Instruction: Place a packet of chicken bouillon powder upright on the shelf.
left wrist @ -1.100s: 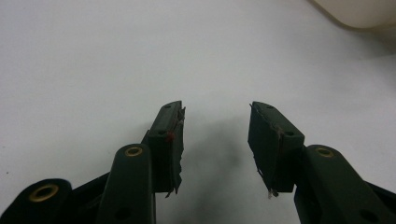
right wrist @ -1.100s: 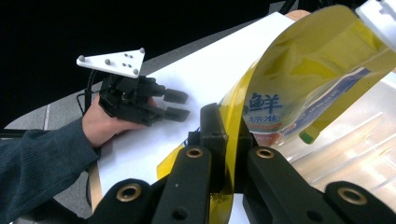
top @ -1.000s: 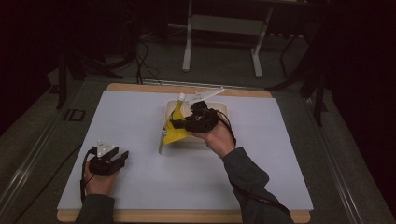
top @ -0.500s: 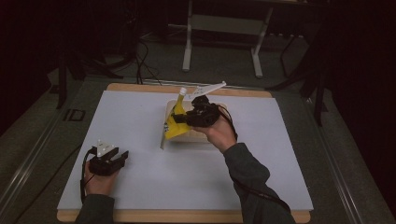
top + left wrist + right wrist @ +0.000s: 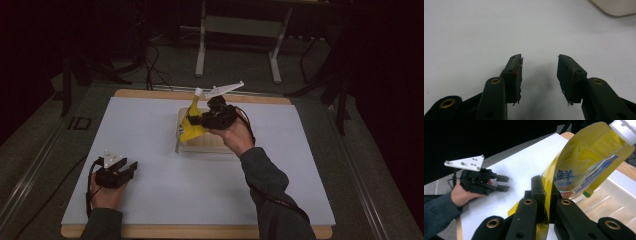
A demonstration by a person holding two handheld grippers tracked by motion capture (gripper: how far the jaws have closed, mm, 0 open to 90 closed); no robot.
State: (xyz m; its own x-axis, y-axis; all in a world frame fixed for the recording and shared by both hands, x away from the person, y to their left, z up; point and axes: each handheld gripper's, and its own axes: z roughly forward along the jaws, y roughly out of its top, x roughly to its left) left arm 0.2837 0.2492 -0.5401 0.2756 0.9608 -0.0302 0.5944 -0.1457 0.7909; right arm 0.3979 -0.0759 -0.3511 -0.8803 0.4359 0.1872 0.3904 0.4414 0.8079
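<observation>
A: How much open room is there on the white-topped bench (image 5: pixel 165 210) with its wooden rim?

B: Plenty. The whole near half and the left side lie bare, and so does the right strip. The left gripper (image 5: pixel 121 171) rests near the near-left corner, close to the left edge; its jaws stand wide apart over plain white surface with nothing between them.

A: And the right gripper (image 5: pixel 196 121)?

B: Raised above the middle-far part of the bench, jaws clamped on the lower edge of a yellow soft plastic pouch with a white screw cap (image 5: pixel 584 167). The pouch hangs tilted over a shallow cream rectangular tray (image 5: pixel 202 143), which sits near the far edge.

A: The room?

B: Dark. Grey floor, black cables (image 5: pixel 150 55) and a pale metal stand (image 5: pixel 237 27) beyond the far edge.
</observation>
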